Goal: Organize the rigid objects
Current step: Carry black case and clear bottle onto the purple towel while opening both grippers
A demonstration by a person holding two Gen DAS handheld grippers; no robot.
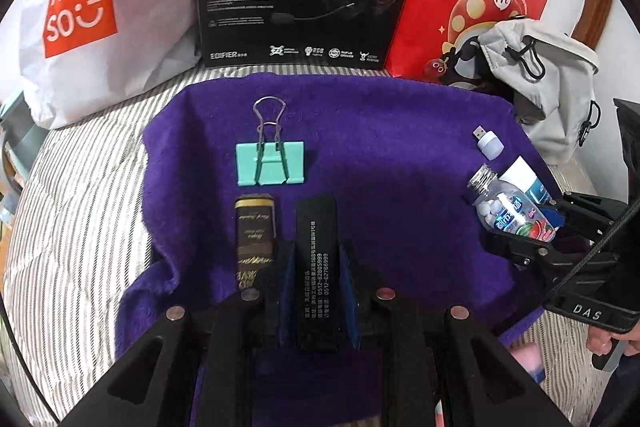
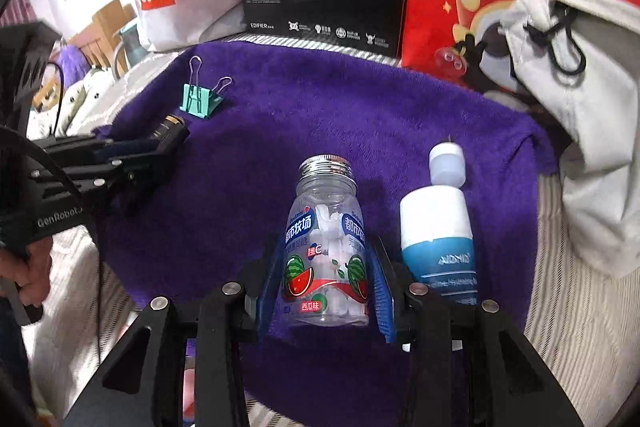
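With the left gripper (image 1: pixel 316 267) clamped on the black box (image 1: pixel 316 247) and the right gripper (image 2: pixel 326 283) on the candy bottle (image 2: pixel 326 247), each was best set down gently, parallel to its neighbour.

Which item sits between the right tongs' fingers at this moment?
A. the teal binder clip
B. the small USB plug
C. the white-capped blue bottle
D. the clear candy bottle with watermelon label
D: the right tongs have a blue pad on each side of the clear candy bottle, while the white-capped blue bottle lies beside them.
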